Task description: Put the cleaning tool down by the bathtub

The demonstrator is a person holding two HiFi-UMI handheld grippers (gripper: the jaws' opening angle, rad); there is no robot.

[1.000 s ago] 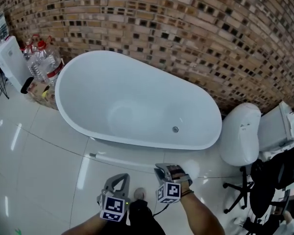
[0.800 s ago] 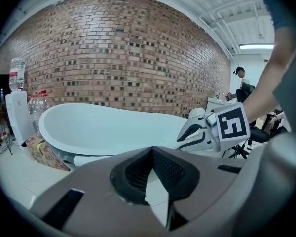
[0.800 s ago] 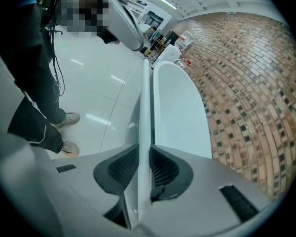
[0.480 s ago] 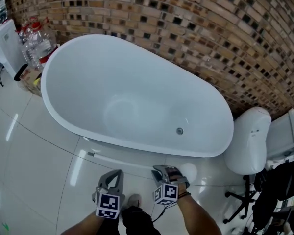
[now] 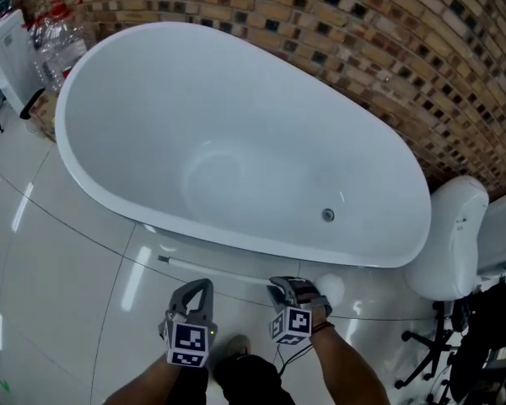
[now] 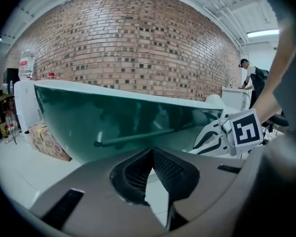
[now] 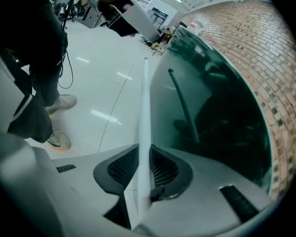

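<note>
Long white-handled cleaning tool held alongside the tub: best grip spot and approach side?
Grip the thin straight white handle close to the round white head, where the right gripper is clamped. Come from the open floor side, jaws across the shaft; the white oval bathtub wall probably blocks the far side.

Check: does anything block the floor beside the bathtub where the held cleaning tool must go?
Nothing visible does. The right tongs grip the cleaning tool by its handle, which runs along the near side of the bathtub over bare floor tiles.
</note>
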